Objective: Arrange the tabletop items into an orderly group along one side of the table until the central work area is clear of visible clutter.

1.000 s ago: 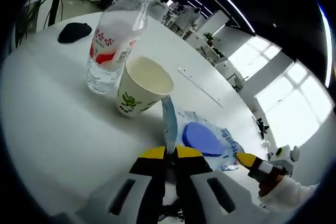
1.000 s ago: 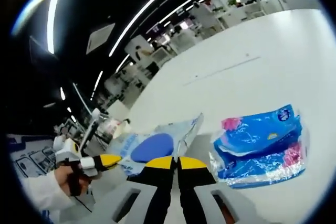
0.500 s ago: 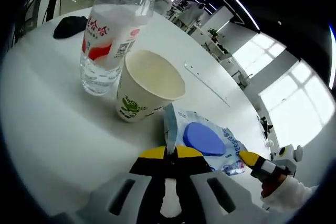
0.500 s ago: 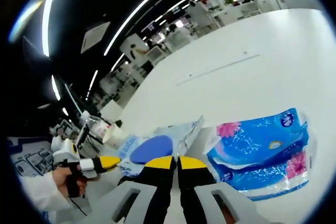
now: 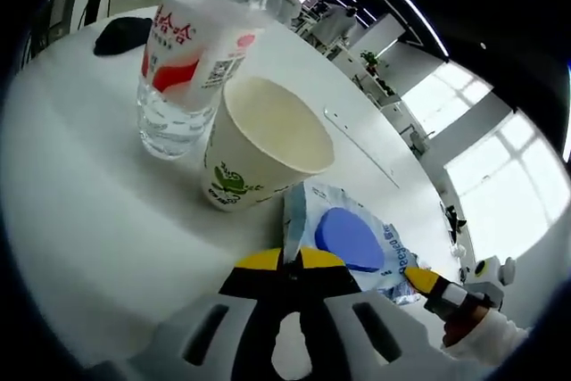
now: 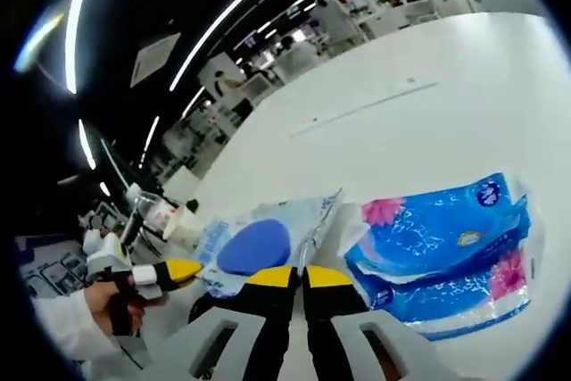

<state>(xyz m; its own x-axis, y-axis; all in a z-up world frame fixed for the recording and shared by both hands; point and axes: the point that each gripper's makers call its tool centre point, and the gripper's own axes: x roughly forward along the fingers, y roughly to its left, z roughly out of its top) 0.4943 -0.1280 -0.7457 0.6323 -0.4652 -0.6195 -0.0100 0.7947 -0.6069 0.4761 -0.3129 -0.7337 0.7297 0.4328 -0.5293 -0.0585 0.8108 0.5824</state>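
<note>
Wipes pack [image 5: 343,240], clear with a round blue lid, lies on the white table [image 5: 80,220] just beside a paper cup [image 5: 259,153] and a water bottle [image 5: 192,60]. Both the left gripper [image 5: 292,259] and the right gripper [image 6: 298,272] are pinched closed on opposite edges of it. Near it lies a blue tissue pack [image 6: 446,247].

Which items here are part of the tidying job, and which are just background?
Job items: wipes pack pinched by the left gripper and right gripper; paper cup; water bottle; blue tissue pack; dark object.
Background: office desks, windows.
</note>
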